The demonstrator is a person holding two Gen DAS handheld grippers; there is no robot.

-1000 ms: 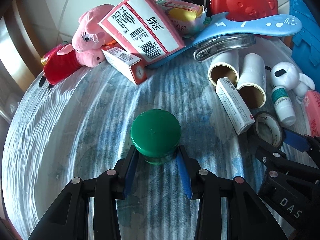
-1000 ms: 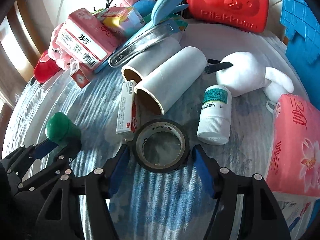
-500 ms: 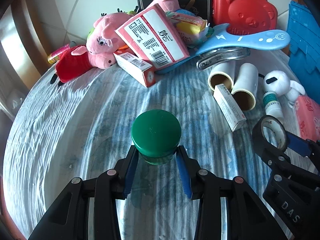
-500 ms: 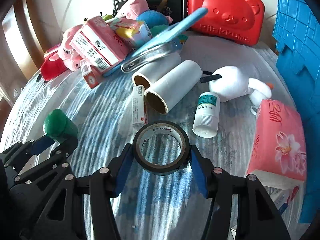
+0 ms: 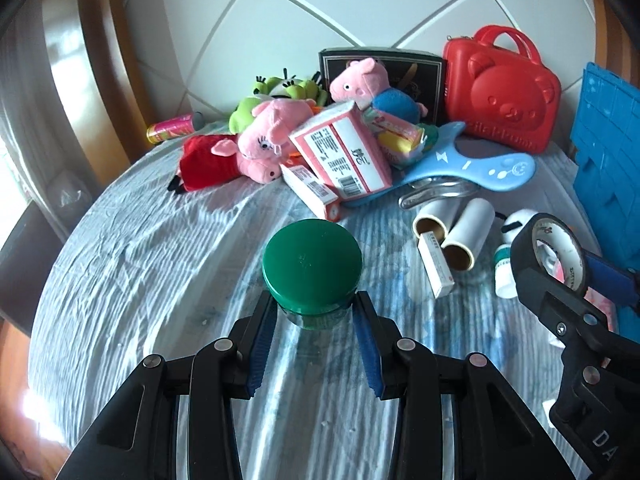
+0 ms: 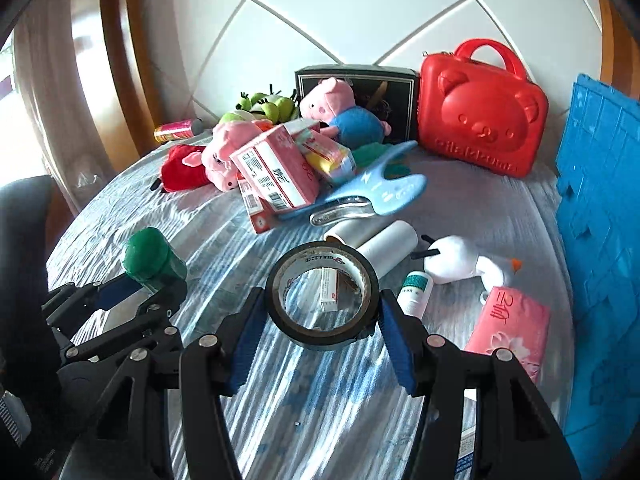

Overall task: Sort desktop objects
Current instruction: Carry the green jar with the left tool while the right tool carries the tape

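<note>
My left gripper (image 5: 315, 322) is shut on a green-capped jar (image 5: 312, 260) and holds it above the blue-white tablecloth (image 5: 152, 264). The jar also shows in the right wrist view (image 6: 150, 258). My right gripper (image 6: 322, 320) is shut on a black roll of tape (image 6: 322, 290) and holds it raised over the table. The tape also shows at the right edge of the left wrist view (image 5: 556, 248).
At the back lies a pile of pink plush pigs (image 5: 260, 148), pink boxes (image 5: 340, 152) and a blue plastic piece (image 5: 472, 168). A red bear case (image 6: 480, 120), a blue crate (image 6: 600, 220), two white rolls (image 6: 384, 244), a white bottle (image 6: 414, 292), a white plush (image 6: 460, 260) and a pink tissue pack (image 6: 508, 320) are on the right.
Both grippers have risen from the table and pulled back, the left with the jar, the right with the tape. More of the back wall shows now.
</note>
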